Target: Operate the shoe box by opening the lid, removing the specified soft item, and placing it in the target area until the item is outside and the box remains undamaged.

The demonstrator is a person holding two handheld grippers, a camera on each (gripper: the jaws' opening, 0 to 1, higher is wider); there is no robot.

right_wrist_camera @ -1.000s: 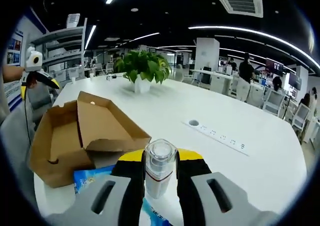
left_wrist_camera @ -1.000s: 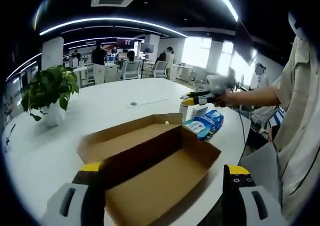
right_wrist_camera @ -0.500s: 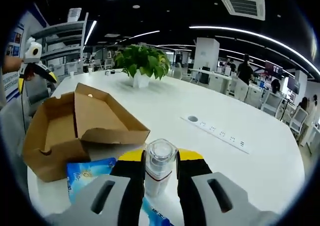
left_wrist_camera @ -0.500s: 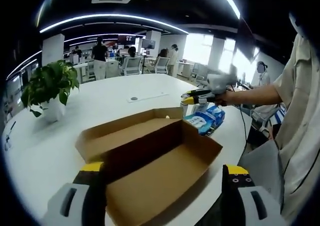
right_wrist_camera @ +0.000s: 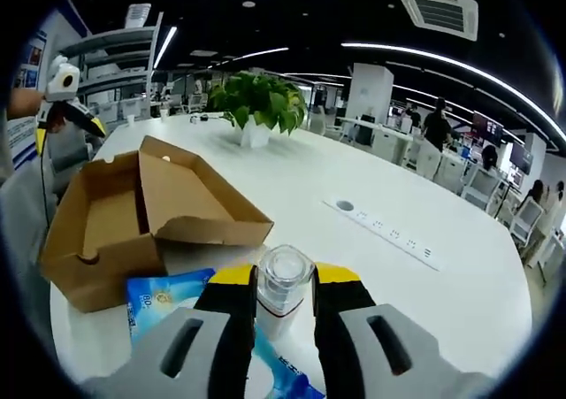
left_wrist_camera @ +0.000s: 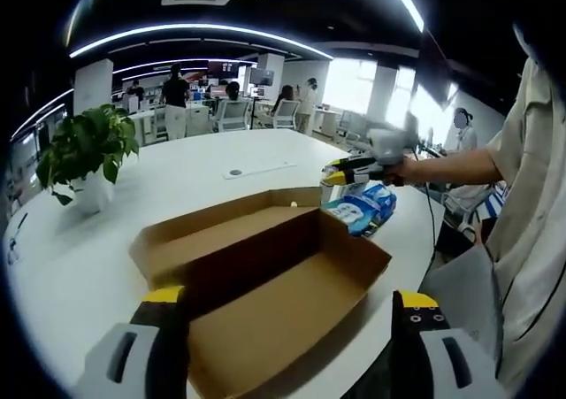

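While the white table (left_wrist_camera: 221,173) carries everything, the parts read from largest down:
Shoe box: brown shoe box (left_wrist_camera: 265,280) lies open on the table, lid (right_wrist_camera: 199,206) flung back; its inside looks bare
Soft item: blue soft pack (left_wrist_camera: 363,209) lies outside on the table, touching the box wall, at 2 o'clock of the box in the left gripper view
Left gripper (left_wrist_camera: 287,346): jaws spread wide, gripping nothing, hanging above the box
Right gripper (right_wrist_camera: 283,306): jaws pinched on a clear bottle (right_wrist_camera: 282,288) held upright; the pack lies beneath it
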